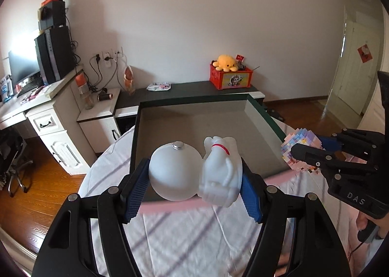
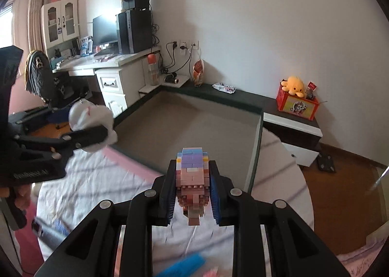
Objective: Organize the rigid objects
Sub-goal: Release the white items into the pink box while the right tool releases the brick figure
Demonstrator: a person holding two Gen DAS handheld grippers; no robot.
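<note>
My left gripper (image 1: 194, 175) is shut on a white toy lamp (image 1: 194, 170): a frosted globe with a metal button beside a white figure with a red collar. It hangs over the near edge of a large shallow box (image 1: 136, 136) with dark green walls and a grey floor. My right gripper (image 2: 193, 187) is shut on a pastel brick-built figure (image 2: 193, 175), held above the box's (image 2: 255, 155) near right corner. The right gripper (image 1: 306, 158) with the figure (image 1: 301, 141) shows at right in the left wrist view. The left gripper (image 2: 97, 136) with the lamp (image 2: 90, 119) shows at left in the right wrist view.
The box lies on a bed with a white striped sheet (image 1: 184, 233) and a pink band. Behind it stand a low dark cabinet (image 1: 194, 87) with a red toy box (image 1: 231, 77) and yellow plush, and a white desk (image 1: 43, 107) with a computer. A blue object (image 2: 182, 264) lies on the sheet.
</note>
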